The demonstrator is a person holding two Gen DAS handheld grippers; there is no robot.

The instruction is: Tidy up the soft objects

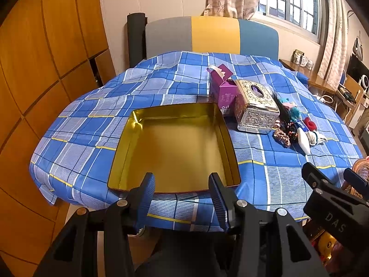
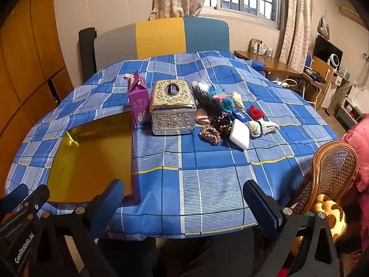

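Observation:
An empty gold tin tray [image 1: 129,161] lies on the blue plaid cloth; it also shows at the left of the right wrist view [image 2: 57,152]. A heap of soft things lies right of an ornate metal tissue box [image 2: 171,107]: a brown scrunchie [image 2: 209,134], a white packet [image 2: 239,133], a white sock [image 2: 261,125], a red piece [image 2: 256,112], teal and pink cloth [image 2: 224,101] and black hair [image 2: 205,98]. The heap also shows in the left wrist view [image 1: 297,127]. My left gripper [image 1: 182,194] is open and empty at the tray's near edge. My right gripper [image 2: 184,205] is open and empty over the table's near edge.
A purple carton [image 2: 138,102] stands left of the tissue box [image 1: 256,108]. A striped chair back [image 2: 161,37] is behind the table. A wicker chair [image 2: 332,173] with a yellow toy [image 2: 329,214] stands at the near right. Wooden cabinets [image 1: 46,69] are on the left.

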